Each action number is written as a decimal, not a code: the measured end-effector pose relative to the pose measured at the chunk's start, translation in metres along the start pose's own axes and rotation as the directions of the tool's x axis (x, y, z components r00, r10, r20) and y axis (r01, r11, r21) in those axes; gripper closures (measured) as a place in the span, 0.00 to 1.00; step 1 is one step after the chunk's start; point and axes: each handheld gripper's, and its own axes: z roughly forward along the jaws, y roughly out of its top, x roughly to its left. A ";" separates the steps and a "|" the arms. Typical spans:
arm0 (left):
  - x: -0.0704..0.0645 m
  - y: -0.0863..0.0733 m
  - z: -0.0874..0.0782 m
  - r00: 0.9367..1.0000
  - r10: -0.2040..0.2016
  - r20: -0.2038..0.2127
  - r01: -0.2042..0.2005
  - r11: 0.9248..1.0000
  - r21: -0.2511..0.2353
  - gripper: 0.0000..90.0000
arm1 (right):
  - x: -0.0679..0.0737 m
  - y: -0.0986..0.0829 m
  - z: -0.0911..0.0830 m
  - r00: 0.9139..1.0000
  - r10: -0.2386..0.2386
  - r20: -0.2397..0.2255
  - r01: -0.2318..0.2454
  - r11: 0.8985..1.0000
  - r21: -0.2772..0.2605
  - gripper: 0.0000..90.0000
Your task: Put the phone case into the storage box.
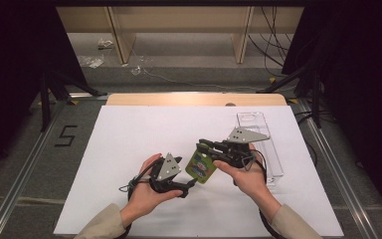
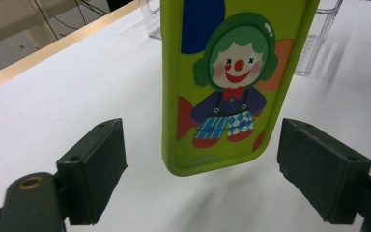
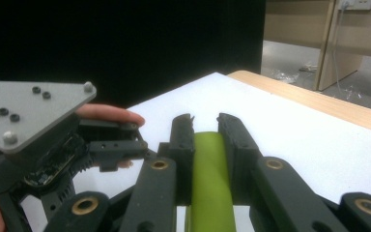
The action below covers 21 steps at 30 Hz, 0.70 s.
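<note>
A: Item one, phone case (image 1: 201, 166)?

B: Lime green, clown print. It was held off the table, pinched at its upper end by the right gripper (image 1: 205, 146), jaws pressed on its edges. Its long axis ran from 11 to 5 o'clock in the high view.

A: The left gripper (image 2: 200, 166)?

B: Spread wide. The case's free lower end hung between its jaws, touching neither; the case lay at 1 o'clock from the left hand (image 1: 146, 191). Likely a handover.

A: Surface?

B: White table (image 1: 129, 134), wooden strip at 12 o'clock.

A: Room?

B: Clear bin (image 1: 258, 130) at 1 o'clock of the case; grey floor, cables, wooden furniture beyond.
</note>
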 end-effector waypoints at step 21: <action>0.001 0.001 0.000 1.000 -0.005 0.002 0.005 1.000 -0.004 0.23 | 0.001 0.001 0.002 0.999 -0.034 -0.003 0.034 0.998 0.056 0.86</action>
